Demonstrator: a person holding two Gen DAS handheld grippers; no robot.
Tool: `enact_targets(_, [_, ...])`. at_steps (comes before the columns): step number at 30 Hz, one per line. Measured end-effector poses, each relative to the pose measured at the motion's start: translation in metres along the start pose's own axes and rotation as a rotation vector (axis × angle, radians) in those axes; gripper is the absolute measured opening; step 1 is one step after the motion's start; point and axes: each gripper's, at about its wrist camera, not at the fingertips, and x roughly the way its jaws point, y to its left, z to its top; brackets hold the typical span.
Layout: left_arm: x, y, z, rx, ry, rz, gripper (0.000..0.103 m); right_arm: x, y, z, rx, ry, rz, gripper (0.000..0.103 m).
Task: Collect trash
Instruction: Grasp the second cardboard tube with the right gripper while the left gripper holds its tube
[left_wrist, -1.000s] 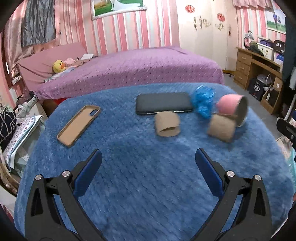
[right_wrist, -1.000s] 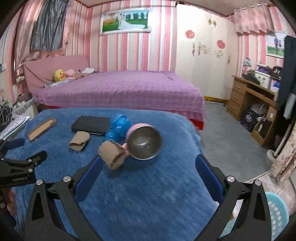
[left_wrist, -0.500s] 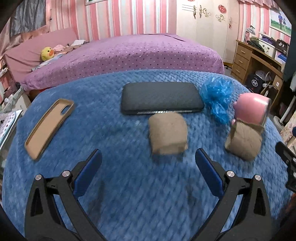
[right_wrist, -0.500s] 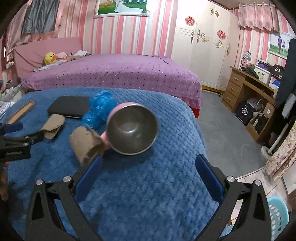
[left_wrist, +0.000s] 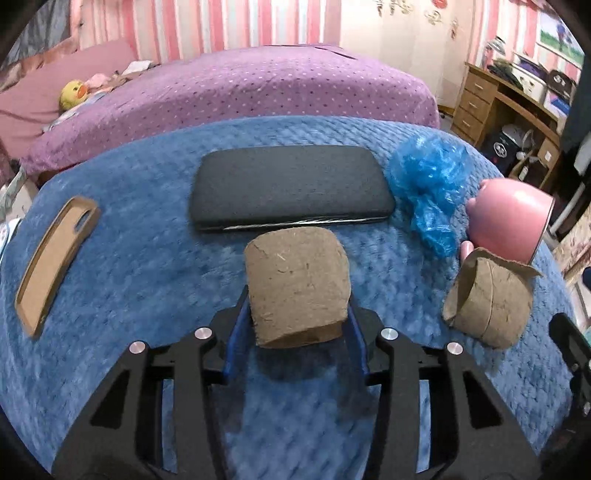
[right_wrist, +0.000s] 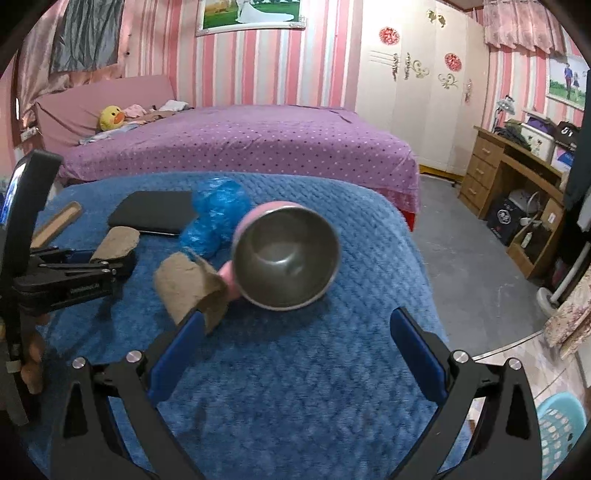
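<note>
The left gripper (left_wrist: 297, 314) has just been closing its jaws, and its blue pads now pinch a flattened brown cardboard tube (left_wrist: 297, 288) from both sides, low over the blue blanket (left_wrist: 147, 266) that covers the near surface. Whether the tube is lifted clear of the blanket or only resting on it is hard to tell from this angle. Just behind the tube lies a flat black case (left_wrist: 290, 195), and well off to the left a tan phone cover (left_wrist: 55, 254) lies on the blanket. To the right of the case sits a crumpled blue plastic bag (left_wrist: 428, 184), with a pink cup (left_wrist: 509, 225) on its side beside it, its steel mouth facing the right wrist camera. A second cardboard tube (left_wrist: 487, 299), torn at its edge, leans against the cup's handle side. The right gripper (right_wrist: 295, 332) hangs above the blanket with its jaws spread wide and nothing between them; its left pad is just in front of the torn tube, and the cup lies beyond the gap. In the right wrist view a pale blue basket (right_wrist: 561, 428) stands on the floor at the lower right, and a purple bed (right_wrist: 240, 144) fills the background.
</note>
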Motion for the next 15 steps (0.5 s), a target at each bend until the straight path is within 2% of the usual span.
enact_targets(4, [-0.022, 0.020, -0.014, -0.007, -0.017, 0.048, 0.044, 0.002, 0.011, 0.001, 0.006, 0.002, 0.041, 0.098])
enact_targets(8, [-0.047, 0.052, -0.040, -0.066, -0.033, 0.083, 0.044, 0.012, 0.029, -0.002, -0.007, 0.032, 0.079, 0.098])
enact_targets(12, [-0.051, 0.069, -0.058, -0.076, -0.045, 0.125, 0.044, 0.020, 0.044, -0.005, -0.036, 0.047, 0.082, 0.097])
enact_targets(14, [-0.047, 0.075, -0.061, -0.086, -0.028, 0.121, 0.044, 0.022, 0.049, -0.005, -0.043, 0.051, 0.086, 0.093])
enact_targets(15, [-0.046, 0.075, -0.060, -0.091, -0.022, 0.117, 0.044, 0.025, 0.052, -0.004, -0.048, 0.058, 0.095, 0.088])
